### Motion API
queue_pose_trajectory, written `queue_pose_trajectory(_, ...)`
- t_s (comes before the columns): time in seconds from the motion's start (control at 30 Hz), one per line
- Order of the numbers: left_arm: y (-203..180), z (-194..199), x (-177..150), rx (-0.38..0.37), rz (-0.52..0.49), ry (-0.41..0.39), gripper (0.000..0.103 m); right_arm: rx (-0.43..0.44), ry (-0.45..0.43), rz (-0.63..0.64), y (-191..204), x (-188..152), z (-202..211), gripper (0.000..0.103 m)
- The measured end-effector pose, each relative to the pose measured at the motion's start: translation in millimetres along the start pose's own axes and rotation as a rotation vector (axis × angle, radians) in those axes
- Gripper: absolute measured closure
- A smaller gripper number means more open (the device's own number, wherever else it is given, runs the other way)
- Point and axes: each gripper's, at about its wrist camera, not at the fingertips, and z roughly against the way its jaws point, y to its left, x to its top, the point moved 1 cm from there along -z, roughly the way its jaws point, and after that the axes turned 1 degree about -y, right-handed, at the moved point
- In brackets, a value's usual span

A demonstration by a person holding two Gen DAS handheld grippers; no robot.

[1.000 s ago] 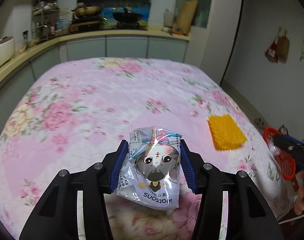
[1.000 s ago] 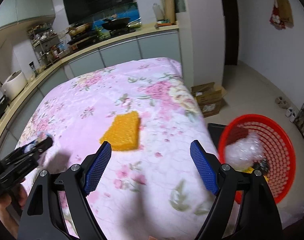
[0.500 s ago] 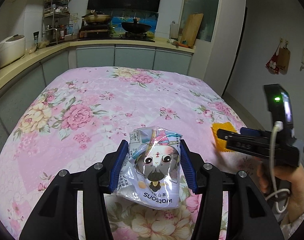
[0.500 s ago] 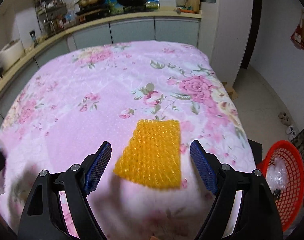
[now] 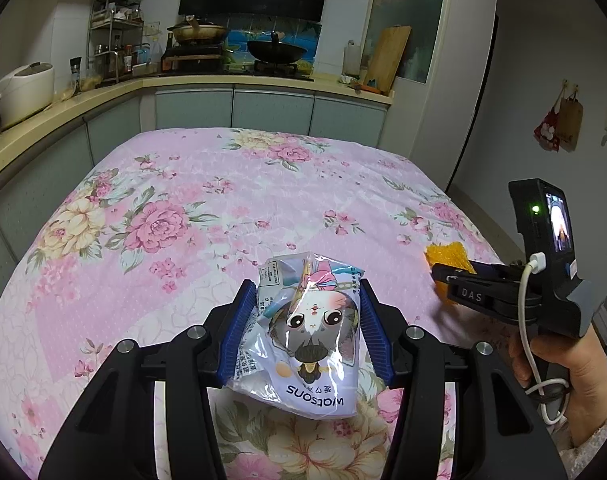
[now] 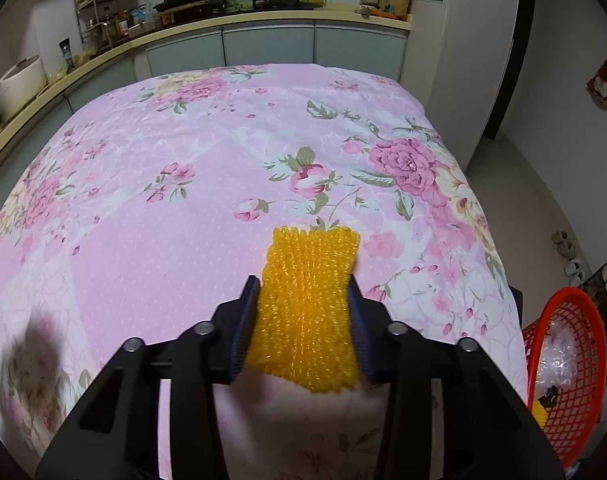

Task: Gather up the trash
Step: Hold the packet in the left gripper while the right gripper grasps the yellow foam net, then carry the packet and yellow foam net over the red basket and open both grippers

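Note:
A clear plastic packet [image 5: 308,344] printed with a cartoon cat is clamped between the blue pads of my left gripper [image 5: 307,286], held above the floral tablecloth [image 5: 183,208]. A yellow bubble-wrap piece [image 6: 312,252] lies on the cloth near the table's right edge. My right gripper [image 6: 302,280] is closing its jaws on it, and both pads touch its sides. The left wrist view shows that right gripper [image 5: 437,272] from the side, in a person's hand [image 5: 559,364], with the yellow piece [image 5: 447,250] at its tip.
A red mesh basket [image 6: 563,368] with clear plastic trash inside stands on the floor off the table's right side. Behind the table runs a kitchen counter [image 5: 263,80] with a stove, pots and a rice cooker. Shoes lie on the floor at the right.
My right gripper swung from over the basket side to the yellow bubble wrap, came down and closed its wide jaws onto it. The left gripper kept its hold on the packet.

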Motion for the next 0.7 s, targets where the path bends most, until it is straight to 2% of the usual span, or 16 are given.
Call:
queue_pose_trajectory(0.27,-1.5,-1.0,-1.4,0.003,-0.002,0.001,0.054,0.038,-0.037,-0.025,-3.9,-3.4,17.0,0.077)
queue_pose_trajectory(0.7,-2.9,13.3,4.2,0.021,0.001,-0.037,0.054,0.104,-0.174,-0.017,2.6,-6.2,80.9,0.077)
